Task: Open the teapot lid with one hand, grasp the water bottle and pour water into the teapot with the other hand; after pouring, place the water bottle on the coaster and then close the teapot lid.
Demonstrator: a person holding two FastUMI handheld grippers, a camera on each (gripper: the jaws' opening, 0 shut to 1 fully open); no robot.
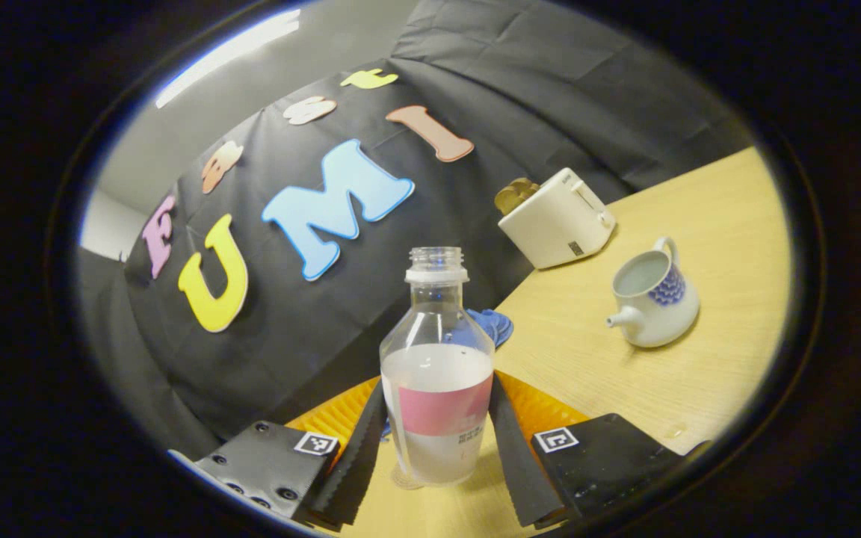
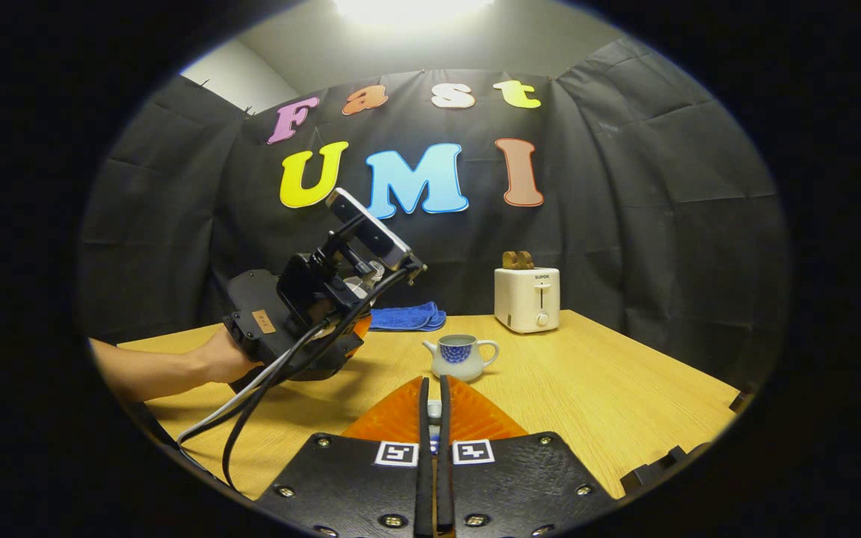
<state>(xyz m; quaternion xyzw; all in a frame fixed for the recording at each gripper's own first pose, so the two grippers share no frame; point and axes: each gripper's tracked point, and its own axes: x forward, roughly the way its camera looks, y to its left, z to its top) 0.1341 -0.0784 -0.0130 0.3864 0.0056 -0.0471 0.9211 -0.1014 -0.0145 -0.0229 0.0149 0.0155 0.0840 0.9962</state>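
Two grippers, one bottle in your left.
Your left gripper [image 1: 436, 441] clamps the uncapped water bottle [image 1: 438, 373]; the lidless teapot [image 1: 653, 295] stands apart on the table [image 1: 699, 388]. Your right gripper [image 2: 434, 418] pinches something small, unidentifiable.

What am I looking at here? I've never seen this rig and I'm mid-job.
There is no robot arm. A person holds a two-finger tool in each hand, and each tool carries a fisheye camera looking along its jaws. In the left gripper view, the left gripper has its jaws against both sides of an uncapped, part-filled water bottle. In the right gripper view, the right gripper is almost closed on something small, probably the teapot lid. On the table sit the open teapot, a toaster and a blue cloth.
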